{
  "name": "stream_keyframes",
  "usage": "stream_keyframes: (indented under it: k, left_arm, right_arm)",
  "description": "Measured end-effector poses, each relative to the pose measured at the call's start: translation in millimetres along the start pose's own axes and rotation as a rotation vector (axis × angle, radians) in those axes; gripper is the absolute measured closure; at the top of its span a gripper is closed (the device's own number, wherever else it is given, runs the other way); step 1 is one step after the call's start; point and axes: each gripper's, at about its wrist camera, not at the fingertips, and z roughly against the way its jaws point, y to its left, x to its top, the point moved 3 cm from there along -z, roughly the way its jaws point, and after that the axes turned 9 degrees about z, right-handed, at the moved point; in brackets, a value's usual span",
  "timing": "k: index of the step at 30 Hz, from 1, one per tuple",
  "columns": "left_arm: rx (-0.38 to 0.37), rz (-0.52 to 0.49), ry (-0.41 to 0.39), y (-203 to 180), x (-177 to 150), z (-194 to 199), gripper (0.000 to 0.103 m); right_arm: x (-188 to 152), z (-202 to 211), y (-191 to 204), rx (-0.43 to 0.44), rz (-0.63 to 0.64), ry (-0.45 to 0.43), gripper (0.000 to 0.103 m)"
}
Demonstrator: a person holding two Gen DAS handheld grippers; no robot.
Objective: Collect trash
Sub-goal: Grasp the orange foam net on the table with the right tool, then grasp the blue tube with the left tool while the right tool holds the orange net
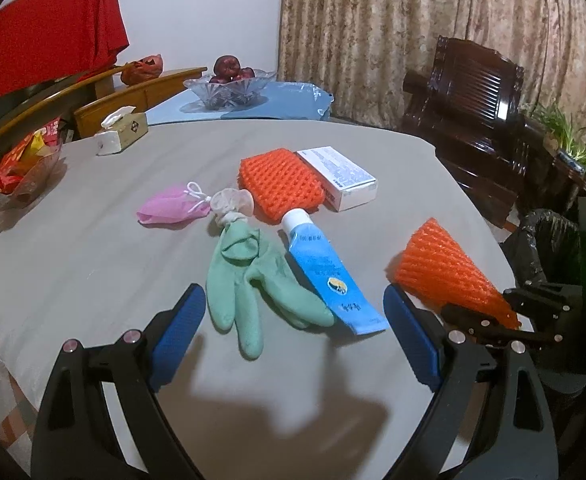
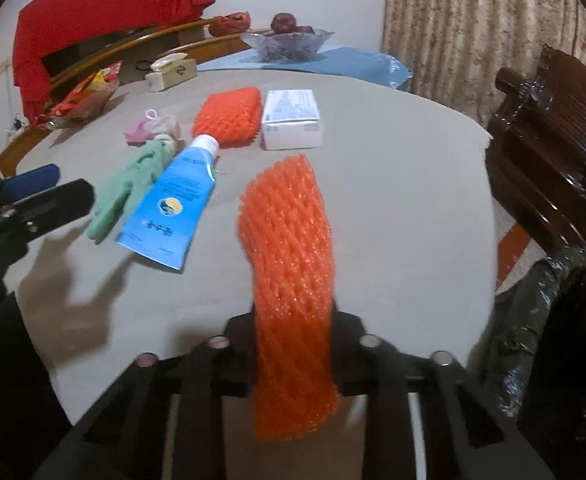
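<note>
An orange foam net (image 2: pixel 289 248) is pinched between the pressed-together jaws of the right hand-held gripper (image 2: pixel 295 344). The net is stuck out past the jaws, over the bench (image 2: pixel 405 208), near its right edge. A black trash bag (image 2: pixel 549 340) is seen just past that edge.

The left hand-held gripper (image 1: pixel 295 340) is spread wide, and nothing is held in it. A green glove (image 1: pixel 249 280) and a blue tube (image 1: pixel 329 276) are laid just ahead of its pads. Farther toward the middle, a second orange net (image 1: pixel 279 184), a white box (image 1: pixel 339 178) and a pink mask (image 1: pixel 171 206) are found.
</note>
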Motion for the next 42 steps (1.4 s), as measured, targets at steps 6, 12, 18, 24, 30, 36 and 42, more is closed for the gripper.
stream_keyframes:
  k: [6, 12, 18, 24, 30, 36, 42]
  left_arm:
    - [-0.028, -0.003, -0.008, -8, 11, -9, 0.019]
    - [-0.055, -0.006, 0.004, -25, 26, -35, 0.033]
    - [-0.038, 0.002, 0.024, -32, 37, -66, 0.038]
    - [0.002, 0.032, 0.079, -24, 45, -96, 0.046]
    - [0.017, 0.032, 0.153, -21, 37, -117, 0.052]
    - [0.010, -0.001, 0.188, -31, 36, -128, 0.050]
    - [-0.014, 0.044, 0.176, -28, 37, -124, 0.067]
  right_arm:
    - [17, 6, -7, -0.007, -0.014, -0.043, 0.080]
    - [35, 3, -24, -0.040, -0.042, -0.072, 0.080]
    - [41, 0, -34, -0.048, -0.055, -0.084, 0.080]
    - [44, -5, -38, -0.040, -0.057, -0.086, 0.079]
    - [44, -9, -41, -0.031, -0.067, -0.085, 0.079]
    - [43, -11, -40, -0.026, -0.071, -0.084, 0.079]
    - [43, -7, -43, -0.030, -0.082, -0.090, 0.079]
